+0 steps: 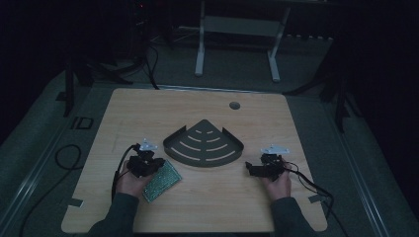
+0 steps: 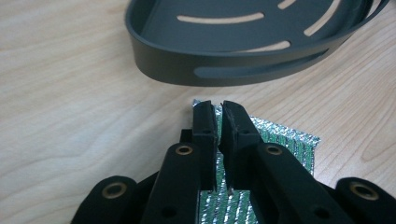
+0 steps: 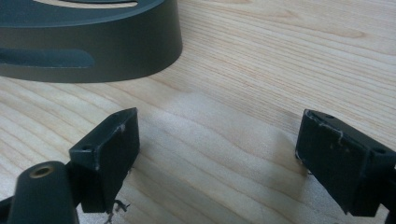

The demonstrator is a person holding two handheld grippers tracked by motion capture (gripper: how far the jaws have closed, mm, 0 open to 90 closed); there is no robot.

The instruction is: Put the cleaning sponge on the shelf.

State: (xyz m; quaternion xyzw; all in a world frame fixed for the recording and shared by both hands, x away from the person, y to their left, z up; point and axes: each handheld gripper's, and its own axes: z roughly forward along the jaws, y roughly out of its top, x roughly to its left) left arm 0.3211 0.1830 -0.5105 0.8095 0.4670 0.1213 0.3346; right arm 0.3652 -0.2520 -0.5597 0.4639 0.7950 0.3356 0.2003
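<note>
A flat green and silver foil packet (image 1: 162,180) lies on the wooden table (image 1: 207,207) near the front left. My left gripper (image 1: 148,159) sits over its left part. In the left gripper view the jaws stand almost together on the packet (image 2: 285,137), with a thin strip of green in the slit between them; my left gripper (image 2: 218,109) looks shut on it. A dark fan-shaped slotted tray (image 1: 203,144) rests mid-table, its rim (image 2: 243,70) just beyond the jaws. My right gripper (image 1: 253,168) is right of the tray; in its own view my right gripper (image 3: 217,140) is open over bare wood.
A round cable hole (image 1: 234,105) is in the table near the far edge. Cables trail from both grippers toward the front corners. The tray's curved wall (image 3: 93,51) is close ahead and left of the right jaws. A white frame (image 1: 237,29) stands on the floor behind.
</note>
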